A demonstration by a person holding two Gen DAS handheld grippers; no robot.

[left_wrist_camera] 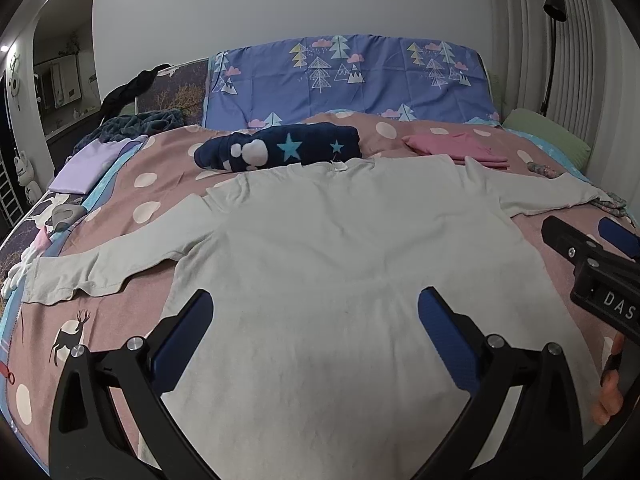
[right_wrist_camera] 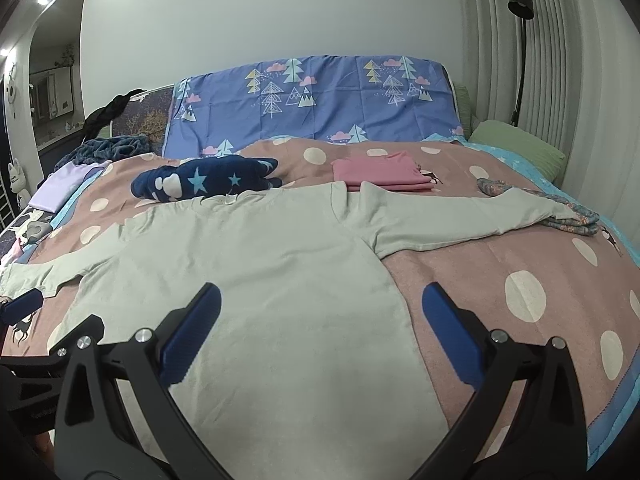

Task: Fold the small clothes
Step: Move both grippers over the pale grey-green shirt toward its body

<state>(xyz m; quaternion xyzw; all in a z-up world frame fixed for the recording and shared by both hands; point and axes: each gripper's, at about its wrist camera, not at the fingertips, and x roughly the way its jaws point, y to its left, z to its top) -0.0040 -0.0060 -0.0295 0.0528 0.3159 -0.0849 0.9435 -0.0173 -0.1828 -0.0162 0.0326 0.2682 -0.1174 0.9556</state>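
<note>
A pale grey-green long-sleeved shirt (left_wrist_camera: 340, 264) lies flat on the bed, sleeves spread to both sides; it also shows in the right wrist view (right_wrist_camera: 256, 280). My left gripper (left_wrist_camera: 314, 332) is open and empty, above the shirt's lower body. My right gripper (right_wrist_camera: 320, 328) is open and empty, above the shirt's lower right side edge. The right gripper also shows at the right edge of the left wrist view (left_wrist_camera: 592, 248). The left gripper's fingertip shows at the left edge of the right wrist view (right_wrist_camera: 22, 306).
A pink polka-dot blanket (right_wrist_camera: 520, 272) covers the bed. Beyond the shirt lie a folded navy star garment (left_wrist_camera: 280, 148), a folded pink garment (right_wrist_camera: 382, 174), a floral cloth (right_wrist_camera: 572, 220), a lilac cloth (left_wrist_camera: 88, 164) and a green pillow (right_wrist_camera: 520, 148). A floor lamp (right_wrist_camera: 520, 20) stands at right.
</note>
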